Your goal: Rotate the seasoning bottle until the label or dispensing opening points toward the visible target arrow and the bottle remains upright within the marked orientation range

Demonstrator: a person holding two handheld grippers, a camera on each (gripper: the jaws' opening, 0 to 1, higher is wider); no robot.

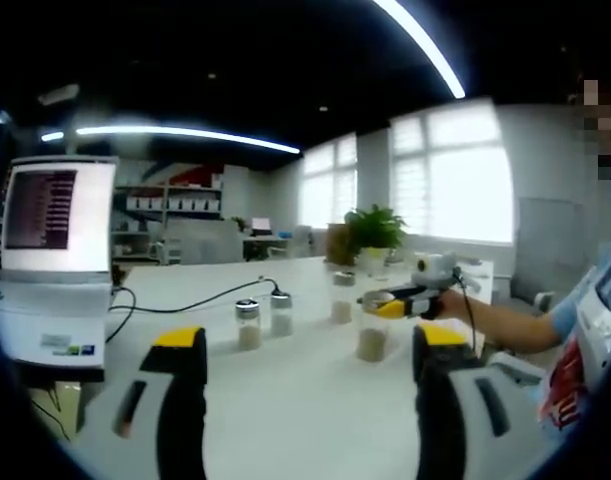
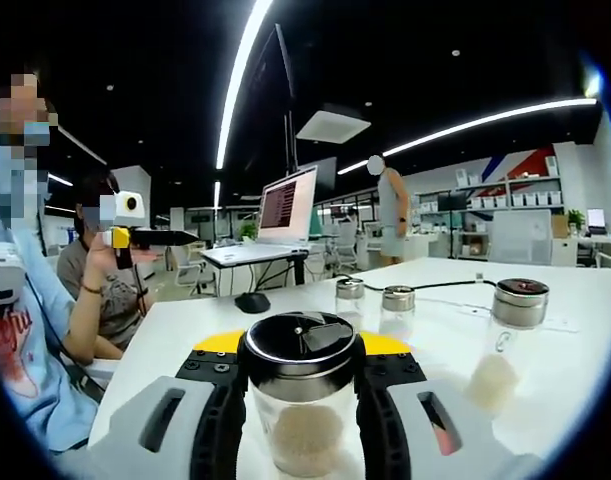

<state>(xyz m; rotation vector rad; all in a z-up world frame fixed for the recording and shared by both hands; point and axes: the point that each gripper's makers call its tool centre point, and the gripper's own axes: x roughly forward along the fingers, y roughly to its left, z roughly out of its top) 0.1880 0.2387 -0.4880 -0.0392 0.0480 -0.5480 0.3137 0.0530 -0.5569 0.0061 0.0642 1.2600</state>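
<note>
Steel-capped bottle point(image 2: 303, 405) stands upright, clenched by the right gripper point(image 2: 303, 420); left gripper point(image 1: 310, 400) released; turning apparently underway, no arrow visible.

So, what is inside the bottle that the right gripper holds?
The bottle in the right gripper holds pale grainy seasoning at the bottom, and clear glass is above it. The metal lid covers the top, and the jaws hide the sides.

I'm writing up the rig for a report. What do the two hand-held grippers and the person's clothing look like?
The left hand-held gripper has black jaws with yellow tips on a pale grey body. The right hand-held gripper is pale grey with black inner jaws, a yellow strip and dark slots. The person wears a light blue top with a red print.
</note>
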